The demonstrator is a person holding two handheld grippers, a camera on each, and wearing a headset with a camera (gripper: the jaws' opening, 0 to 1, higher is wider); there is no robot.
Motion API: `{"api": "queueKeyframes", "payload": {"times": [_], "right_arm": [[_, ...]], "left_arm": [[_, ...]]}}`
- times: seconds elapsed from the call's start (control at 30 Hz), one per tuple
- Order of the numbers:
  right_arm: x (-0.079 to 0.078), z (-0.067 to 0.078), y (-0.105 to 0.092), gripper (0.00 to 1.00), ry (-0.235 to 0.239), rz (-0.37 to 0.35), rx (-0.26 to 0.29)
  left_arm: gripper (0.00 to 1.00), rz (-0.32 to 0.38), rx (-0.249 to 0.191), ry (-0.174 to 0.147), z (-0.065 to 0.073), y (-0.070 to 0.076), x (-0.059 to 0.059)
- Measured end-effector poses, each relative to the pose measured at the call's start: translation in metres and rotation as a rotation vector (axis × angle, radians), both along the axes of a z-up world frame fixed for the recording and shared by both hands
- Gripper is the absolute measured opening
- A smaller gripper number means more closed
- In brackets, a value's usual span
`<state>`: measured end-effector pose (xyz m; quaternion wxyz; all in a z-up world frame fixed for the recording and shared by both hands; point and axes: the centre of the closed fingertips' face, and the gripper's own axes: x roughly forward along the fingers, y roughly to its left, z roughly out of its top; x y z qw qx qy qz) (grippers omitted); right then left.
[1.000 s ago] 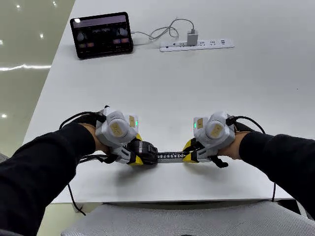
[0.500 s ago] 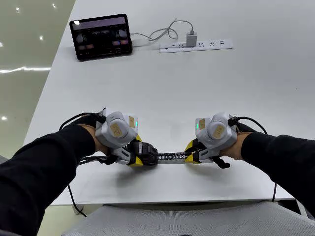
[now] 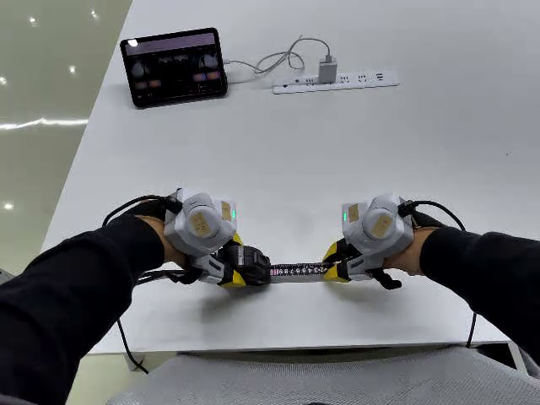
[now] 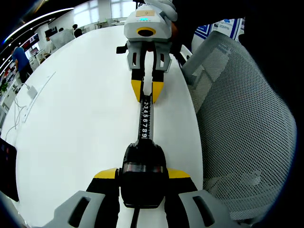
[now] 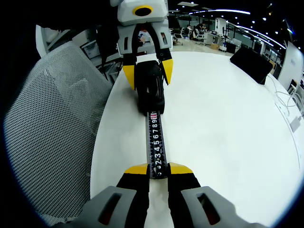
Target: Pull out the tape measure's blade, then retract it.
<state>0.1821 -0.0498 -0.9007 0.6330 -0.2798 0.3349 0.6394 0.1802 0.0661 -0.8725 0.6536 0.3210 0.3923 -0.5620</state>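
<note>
We find the left claw (image 4: 142, 175) closed down on the black tape measure (image 3: 251, 264), one yellow-tipped jaw on each flank of its case, which sits on the white surface (image 3: 337, 152) near the front edge. The blade (image 5: 155, 137) runs straight out of the case to the right claw (image 5: 156, 170), lying low along the surface with its numerals up; we read 2 through 9 on the exposed stretch. The right claw is narrowed onto the blade's free end, yellow tips closed in on either side of the strip near the 2 mark; we cannot make out the end hook. The two claws face each other tip to tip, with the short drawn length of blade between them. Beside both claws, off the near edge of the surface, is a grey mesh chair (image 4: 242, 118). Well beyond the claws are a dark tablet (image 3: 174, 65) with its screen lit, a white power strip (image 3: 337, 81) with a charger (image 3: 327, 66) plugged in, and a pale cable (image 3: 270, 59) running from the charger to the tablet. Black sleeves (image 3: 76, 287) lie behind each claw.
</note>
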Motion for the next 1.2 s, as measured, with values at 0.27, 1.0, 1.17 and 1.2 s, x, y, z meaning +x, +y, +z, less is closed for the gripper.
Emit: {"api": "queueKeyframes", "payload": {"times": [0.27,1.0,1.17,1.2], "right_arm": [[0.000,0.001,-0.005,0.09,0.003,-0.003,-0.004],[0.000,0.002,-0.015,0.09,0.005,-0.014,-0.020],[0.001,0.002,-0.018,0.09,0.001,-0.015,-0.024],[0.001,0.002,-0.018,0.09,-0.001,-0.013,-0.024]], "left_arm": [[0.32,-0.005,0.003,0.001,0.000,0.000,0.000],[0.32,0.002,0.004,-0.003,0.000,0.000,0.001],[0.32,0.004,0.004,-0.003,0.000,0.000,0.001],[0.32,0.005,0.004,-0.003,0.000,0.000,0.001]]}}
